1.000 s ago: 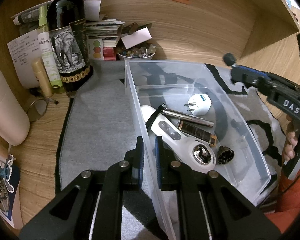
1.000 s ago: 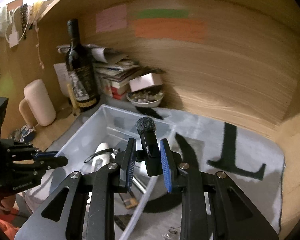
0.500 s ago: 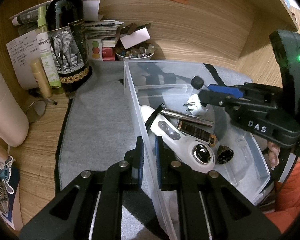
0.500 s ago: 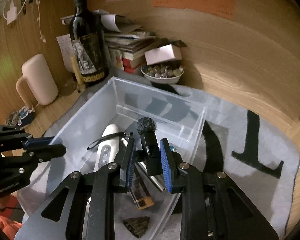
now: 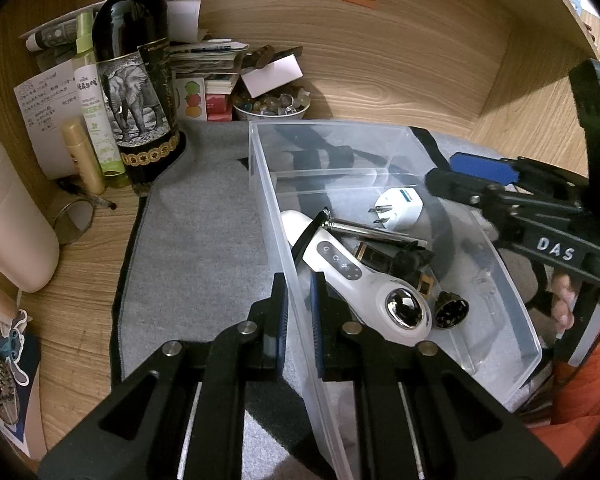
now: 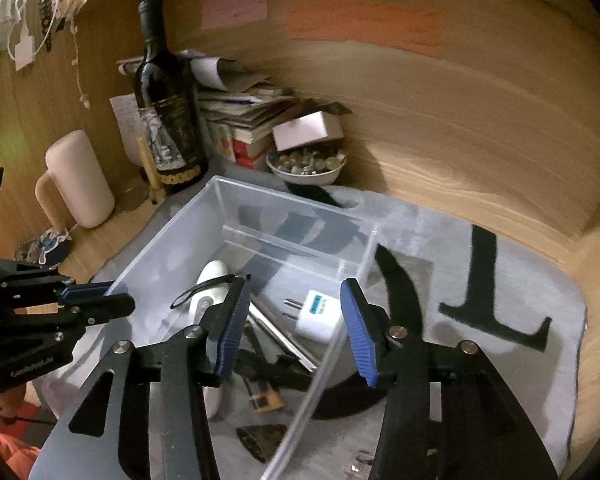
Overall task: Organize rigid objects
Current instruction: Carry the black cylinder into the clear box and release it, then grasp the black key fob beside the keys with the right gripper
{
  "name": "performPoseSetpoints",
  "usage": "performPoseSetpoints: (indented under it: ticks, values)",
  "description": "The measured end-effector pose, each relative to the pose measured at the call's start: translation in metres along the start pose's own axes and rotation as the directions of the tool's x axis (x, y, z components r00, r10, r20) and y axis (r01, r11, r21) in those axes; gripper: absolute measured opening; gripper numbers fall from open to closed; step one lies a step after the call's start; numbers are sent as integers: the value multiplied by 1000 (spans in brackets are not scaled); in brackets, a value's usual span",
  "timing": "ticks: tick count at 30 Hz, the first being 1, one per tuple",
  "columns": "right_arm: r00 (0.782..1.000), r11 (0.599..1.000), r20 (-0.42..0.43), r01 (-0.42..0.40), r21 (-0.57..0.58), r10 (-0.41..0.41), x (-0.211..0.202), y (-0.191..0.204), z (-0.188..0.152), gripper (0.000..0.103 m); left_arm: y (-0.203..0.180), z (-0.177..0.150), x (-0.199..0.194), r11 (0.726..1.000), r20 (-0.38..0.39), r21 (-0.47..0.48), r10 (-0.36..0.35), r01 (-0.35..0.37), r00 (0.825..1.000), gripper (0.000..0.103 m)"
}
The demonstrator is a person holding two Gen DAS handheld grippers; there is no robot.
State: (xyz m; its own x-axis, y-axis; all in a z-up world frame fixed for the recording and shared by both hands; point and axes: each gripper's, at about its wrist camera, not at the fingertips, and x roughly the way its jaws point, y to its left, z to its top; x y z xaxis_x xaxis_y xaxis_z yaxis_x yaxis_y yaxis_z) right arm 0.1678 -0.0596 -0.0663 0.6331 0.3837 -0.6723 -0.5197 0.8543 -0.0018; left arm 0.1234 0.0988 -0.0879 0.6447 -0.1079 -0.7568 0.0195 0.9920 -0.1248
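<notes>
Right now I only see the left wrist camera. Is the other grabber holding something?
Observer: No. The right gripper is opening its jaws, and nothing is between them.
Operator: What's under it?
Observer: One long wall of the clear bin runs right below the gap.
Operator: Anything beside the bin?
Observer: A big black L is printed on the grey mat, on the side away from the bottle.

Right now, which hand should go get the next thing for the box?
Probably the right gripper: its jaws are opening with nothing between them, above the clear box. The left gripper is clamped on the box wall.
</notes>
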Motion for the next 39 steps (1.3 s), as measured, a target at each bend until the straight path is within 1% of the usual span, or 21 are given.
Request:
performPoseSetpoints:
  ticks: [4, 6, 10, 15, 19, 23, 28, 33, 34, 35, 36, 38, 39]
  values:
    - [999, 999, 21, 38, 24, -38, -11, -13, -3, 50, 0, 0, 0, 1000, -3, -1, 3, -3, 1000, 10]
    - [997, 997, 35, 68, 39, -70, -18, -21, -6, 56, 0, 1, 0, 1000, -4, 0, 5, -5, 1000, 10]
    - [991, 990, 46, 125, 65, -129, -31, -39, -13, 59, -1, 0, 1, 1000, -8, 0, 12, -12, 1000, 10]
    - [982, 978, 16, 187, 93, -189, -38, -60, -28, 60, -2, 0, 2, 1000, -13, -2, 19, -19, 1000, 10]
    - [977, 970, -28, 211, 122, -210, -34, -75, -43, 60, -3, -1, 2, 1000, -17, -3, 25, -25, 1000, 10]
    - [978, 967, -78, 206, 152, -195, -22, -83, -57, 60, -3, -1, 2, 1000, -18, -5, 27, -27, 999, 10]
    - [977, 970, -160, 169, 174, -142, 1, -84, -75, 60, -3, -1, 2, 999, -20, -4, 33, -33, 999, 10]
    - [973, 976, -200, 150, 157, -117, 12, -78, -85, 60, -3, -1, 2, 999, -21, -2, 35, -35, 999, 10]
    - [971, 976, -209, 153, 152, -119, 14, -78, -85, 60, -3, -1, 2, 999, -21, -2, 35, -35, 999, 10]
    - [967, 976, -224, 160, 146, -125, 18, -77, -86, 57, -3, -1, 2, 999, -21, -3, 34, -34, 999, 10]
    - [965, 977, -233, 159, 145, -122, 21, -77, -87, 51, -3, -1, 2, 999, -21, -4, 34, -34, 999, 10]
    - [966, 977, -228, 160, 140, -126, 21, -77, -88, 48, -3, -1, 2, 1000, -22, -4, 31, -31, 999, 10]
    - [966, 978, -226, 158, 137, -125, 20, -77, -88, 40, -3, -1, 2, 1000, -22, -5, 29, -29, 999, 10]
